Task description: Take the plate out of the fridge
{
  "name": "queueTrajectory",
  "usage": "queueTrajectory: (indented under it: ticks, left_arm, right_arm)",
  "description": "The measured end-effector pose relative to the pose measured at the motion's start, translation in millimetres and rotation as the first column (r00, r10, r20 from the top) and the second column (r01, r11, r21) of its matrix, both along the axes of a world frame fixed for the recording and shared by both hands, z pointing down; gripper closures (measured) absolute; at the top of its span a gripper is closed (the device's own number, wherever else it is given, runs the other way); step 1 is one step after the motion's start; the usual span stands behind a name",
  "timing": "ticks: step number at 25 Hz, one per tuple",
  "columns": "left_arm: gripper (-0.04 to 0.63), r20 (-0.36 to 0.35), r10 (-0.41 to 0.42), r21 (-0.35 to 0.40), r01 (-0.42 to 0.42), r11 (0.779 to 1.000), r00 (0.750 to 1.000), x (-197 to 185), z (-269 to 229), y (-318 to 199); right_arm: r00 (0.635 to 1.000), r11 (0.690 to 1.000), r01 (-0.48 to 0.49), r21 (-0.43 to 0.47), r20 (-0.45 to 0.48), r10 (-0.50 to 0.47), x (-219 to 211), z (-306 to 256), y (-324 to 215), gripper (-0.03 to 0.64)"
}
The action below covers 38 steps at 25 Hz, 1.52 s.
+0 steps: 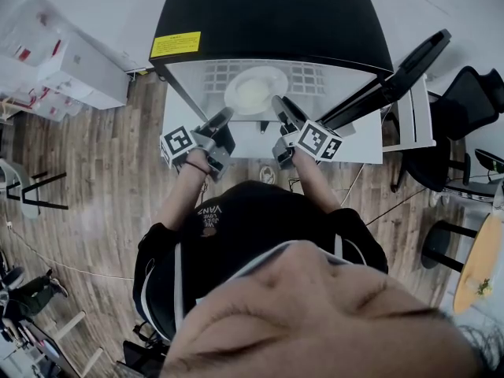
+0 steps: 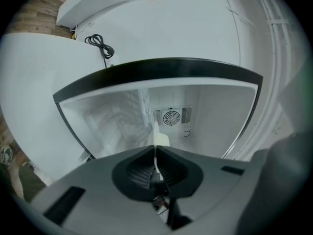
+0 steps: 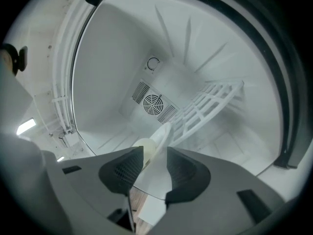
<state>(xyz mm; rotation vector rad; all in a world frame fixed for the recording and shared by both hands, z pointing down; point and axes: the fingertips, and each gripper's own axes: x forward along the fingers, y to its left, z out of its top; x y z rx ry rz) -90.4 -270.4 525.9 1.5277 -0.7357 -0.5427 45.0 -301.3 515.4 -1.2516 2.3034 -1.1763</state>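
A white plate (image 1: 253, 91) with a pale cream middle lies on the shelf inside the open black-topped fridge (image 1: 276, 14). My left gripper (image 1: 227, 115) reaches in from the lower left and is shut on the plate's near rim. In the left gripper view the thin plate (image 2: 161, 140) edge runs between the closed jaws of that gripper (image 2: 155, 153). My right gripper (image 1: 277, 102) reaches in from the lower right and is open. In the right gripper view the plate (image 3: 159, 138) stands edge-on between that gripper's (image 3: 155, 155) spread jaws, with a gap on each side.
The fridge door (image 1: 394, 77) stands swung open to the right. A fan grille (image 3: 152, 103) sits on the back wall and a white wire rack (image 3: 205, 106) beside it. White boxes (image 1: 79, 69) lie left of the fridge and a black chair (image 1: 465, 132) stands right.
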Motion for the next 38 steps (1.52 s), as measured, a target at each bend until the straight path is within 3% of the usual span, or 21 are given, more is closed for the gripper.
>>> queueTrajectory:
  ticks: [4, 12, 38]
  left_arm:
    - [0.568, 0.001, 0.002, 0.004, -0.002, 1.0, 1.0, -1, 2, 1]
    - [0.568, -0.026, 0.001, 0.014, 0.0, 1.0, 1.0, 2, -4, 1]
    - [0.568, 0.016, 0.026, 0.105, -0.027, 0.994, 1.0, 9, -2, -2]
  right_arm:
    - [0.999, 0.999, 0.04, -0.003, 0.032, -0.04, -12, 1, 2, 0.477]
    - [0.992, 1.0, 0.009, -0.022, 0.127, -0.006, -5, -2, -3, 0.517]
    - [0.99, 0.999, -0.009, -0.044, 0.141, 0.015, 4, 2, 3, 0.557]
